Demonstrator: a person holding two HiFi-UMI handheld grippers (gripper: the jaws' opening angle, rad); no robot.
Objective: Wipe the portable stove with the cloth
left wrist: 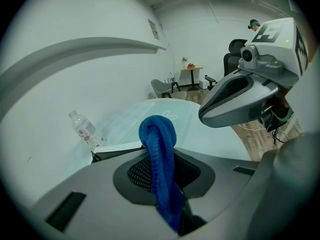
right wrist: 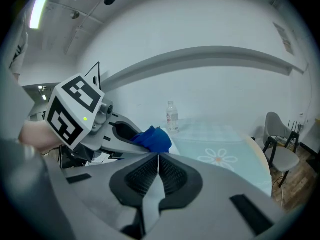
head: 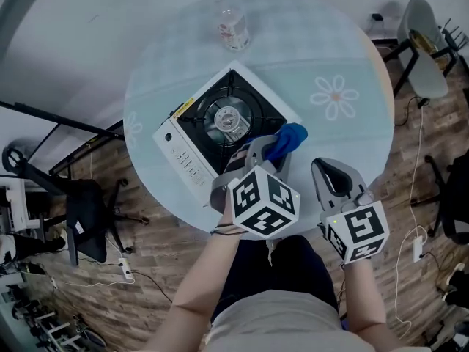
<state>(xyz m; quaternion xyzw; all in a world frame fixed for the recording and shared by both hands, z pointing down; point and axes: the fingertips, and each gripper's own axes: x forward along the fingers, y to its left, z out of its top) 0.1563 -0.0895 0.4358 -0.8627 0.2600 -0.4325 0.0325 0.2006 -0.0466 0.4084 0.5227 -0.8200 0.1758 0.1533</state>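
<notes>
Now, right gripper (head: pixel 335 178): you hold it over the near edge of the round table (head: pixel 344 57), jaws pressed together with nothing between them.
Left gripper (head: pixel 258 151): just beside the right one, clamped on the blue cloth (head: pixel 290 136).
Cloth: bunched, poking out past the jaw tips at the near right corner of the stove (head: pixel 183 147).
Stove: white, set at an angle on the table.
Bottle (head: pixel 233 29): upright at the far edge, well apart from the stove.

We see the stove (head: pixel 220 127) on the table (head: pixel 330 57), with the bottle (head: pixel 233 26) behind it near the far edge. The cloth (head: pixel 287 139) lies at the stove's near right corner, between the left gripper's (head: pixel 267 148) jaws. The right gripper (head: pixel 330 169) is just to the right.
</notes>
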